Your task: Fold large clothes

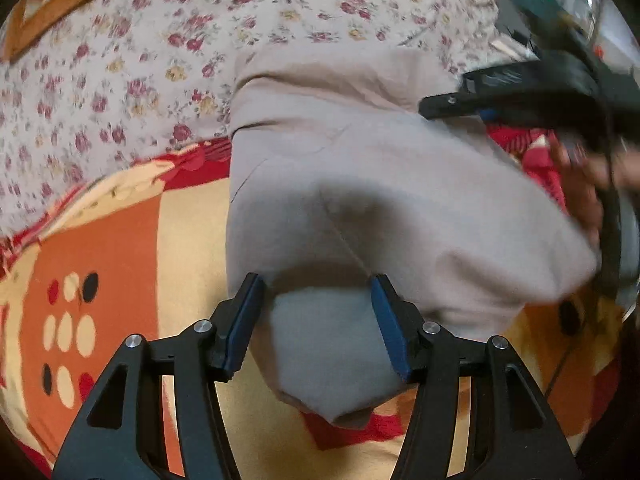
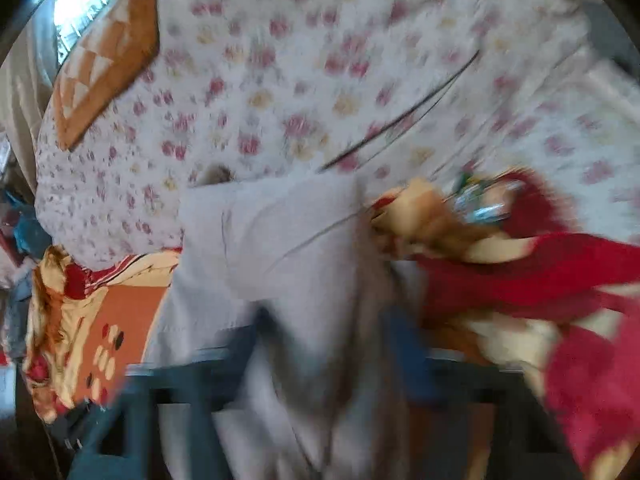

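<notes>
On the bed, over the orange-and-red blanket [image 1: 120, 248], we have the beige garment [image 1: 360, 184] partly folded, its bulk at twelve o'clock from our left hand-held gripper [image 1: 316, 316]. That gripper's jaws stand apart around a hanging fold without pinching it. Our right hand-held gripper [image 2: 320, 340] is blurred; cloth lies between its nearly closed jaws, so it likely grips the garment. Next we should carry that edge across and lay it flat.
</notes>
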Tool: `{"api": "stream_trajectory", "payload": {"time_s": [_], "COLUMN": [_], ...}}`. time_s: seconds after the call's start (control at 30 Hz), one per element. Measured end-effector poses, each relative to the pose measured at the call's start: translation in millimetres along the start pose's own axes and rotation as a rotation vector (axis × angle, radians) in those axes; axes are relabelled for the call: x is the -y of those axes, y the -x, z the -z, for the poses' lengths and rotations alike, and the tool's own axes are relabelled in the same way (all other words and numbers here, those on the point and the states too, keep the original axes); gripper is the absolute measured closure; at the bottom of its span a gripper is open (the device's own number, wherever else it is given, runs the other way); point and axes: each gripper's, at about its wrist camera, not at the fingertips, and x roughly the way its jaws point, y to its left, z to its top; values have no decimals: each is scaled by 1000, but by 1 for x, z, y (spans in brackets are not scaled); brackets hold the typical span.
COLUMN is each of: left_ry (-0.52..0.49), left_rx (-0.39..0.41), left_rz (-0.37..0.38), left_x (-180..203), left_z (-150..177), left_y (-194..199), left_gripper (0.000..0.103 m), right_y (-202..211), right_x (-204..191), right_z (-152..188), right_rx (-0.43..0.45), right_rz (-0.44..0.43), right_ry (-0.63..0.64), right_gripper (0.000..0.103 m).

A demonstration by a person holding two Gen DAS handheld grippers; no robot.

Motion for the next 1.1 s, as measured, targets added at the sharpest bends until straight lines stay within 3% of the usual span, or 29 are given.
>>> {"api": "stream_trajectory", "payload": {"time_s": [0.1, 0.17, 0.27, 0.33, 0.43, 0.47, 0.5, 0.53, 0.57, 0.6, 0.63, 0.67, 0.7, 0.73, 0.83, 0.97, 1.1], "left_ry": [-34, -28, -10, -18, -4, 6, 12, 10, 6, 1, -1, 3, 7, 8, 5, 67, 175], "left_rx": [10, 12, 0, 8, 5, 2, 0, -1, -1, -1, -1, -3, -6, -8, -3, 19, 35], "left_rz": [14, 41, 51, 54, 72, 75, 75, 73, 71, 69, 68, 70, 73, 77, 102, 161, 250], "left_x": [2, 1, 1, 0, -4, -5, -6, -5, -4, -3, -3, -3, -4, -6, -10, -24, -42], "left_z": [4, 5, 5, 7, 6, 5, 5, 6, 7, 8, 10, 11, 12, 13, 18, 21, 13], "left_y": [0, -4, -12, -13, -12, -13, -12, -12, -11, -11, -10, -9, -8, -6, 4, 18, 26], "left_gripper": [46, 43, 36, 36, 36, 36, 36, 36, 36, 36, 36, 36, 36, 36, 36, 36, 36], "right_y": [5, 3, -43, -57, -10, 4, 22, 36, 49, 60, 65, 62, 59, 51, 46, 34, 55], "right_x": [-6, 4, 34, 47, 48, 46, 39, 32, 23, 13, 4, -7, -9, -13, -10, 28, 29], "right_z": [-9, -14, -16, -9, -6, -5, -2, 2, 9, 18, 29, 38, 45, 56, 78, 83, 80], "right_rx": [64, 97, 11, -44, 37, 52, 65, 70, 77, 77, 60, 31, 4, -43, -62, -65, -14], "right_rz": [46, 97, 283, 233, 130, 119, 105, 79, 39, 2, -16, -25, -41, -64, -2, 32, -31], "right_ry": [97, 88, 47, 16, -35, -29, -8, 17, 49, 84, 114, 131, 142, 161, 214, 76, 32], "right_gripper": [96, 100, 103, 103, 100, 96, 78, 47, 33, 23, 23, 26, 49, 87, 95, 103, 102]}}
